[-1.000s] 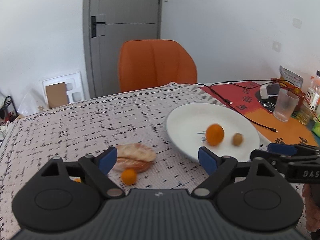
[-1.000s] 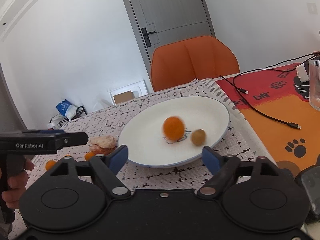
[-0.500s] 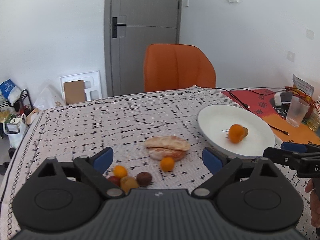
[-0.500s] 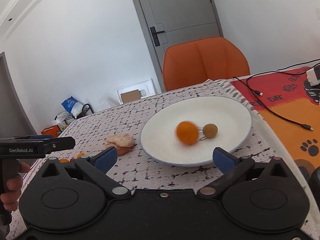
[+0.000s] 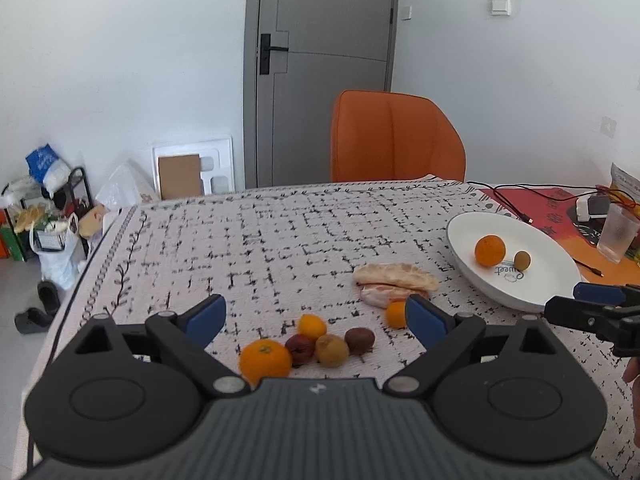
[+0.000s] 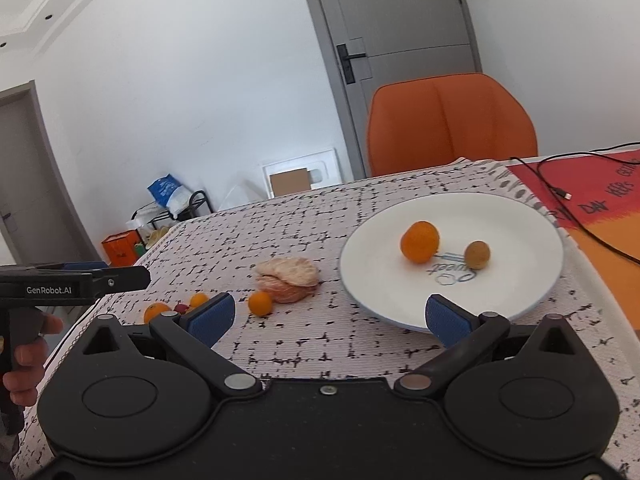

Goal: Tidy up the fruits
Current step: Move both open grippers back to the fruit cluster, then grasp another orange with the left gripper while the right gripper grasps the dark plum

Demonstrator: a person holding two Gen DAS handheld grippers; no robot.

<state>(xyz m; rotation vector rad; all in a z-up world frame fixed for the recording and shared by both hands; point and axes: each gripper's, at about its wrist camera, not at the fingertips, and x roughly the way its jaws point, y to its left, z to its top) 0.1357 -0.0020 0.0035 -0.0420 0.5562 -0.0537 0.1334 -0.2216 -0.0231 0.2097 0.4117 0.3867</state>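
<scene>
White walls, a grey door and an orange chair [image 5: 396, 136] frame a table under a black-and-white patterned cloth [image 5: 280, 240].

Left wrist view: the left gripper [image 5: 316, 314] stands spread and empty, its blue pads well apart. Compared with a second ago, the view has swung off the white plate [image 5: 464, 236] toward the loose fruit: a cluster now lies just ahead of the fingers, made up of a large orange [image 5: 265, 361], a small orange fruit [image 5: 312, 326], a dark red fruit [image 5: 299, 349], a brownish-green fruit [image 5: 332, 350] and a brown fruit [image 5: 359, 341]. A further small orange [image 5: 395, 313] sits beside the peeled citrus segments [image 5: 394, 283]. On the plate rest an orange [image 5: 489, 250] and a small brown fruit [image 5: 522, 260], side by side but apart.

Right wrist view: the right gripper [image 6: 326, 318] is spread wide with nothing between its pads. The orange on the plate [image 6: 419, 241], blurred a second ago, now appears sharp, and the plate rim [image 6: 360, 280] lies just beyond the fingers. The other hand-held gripper [image 6: 80, 282] shows at the left edge.

Reading: one more orange appears delivered and released; the left gripper seems lined up to collect the next piece from the cluster, with most fruit yet to be moved.
</scene>
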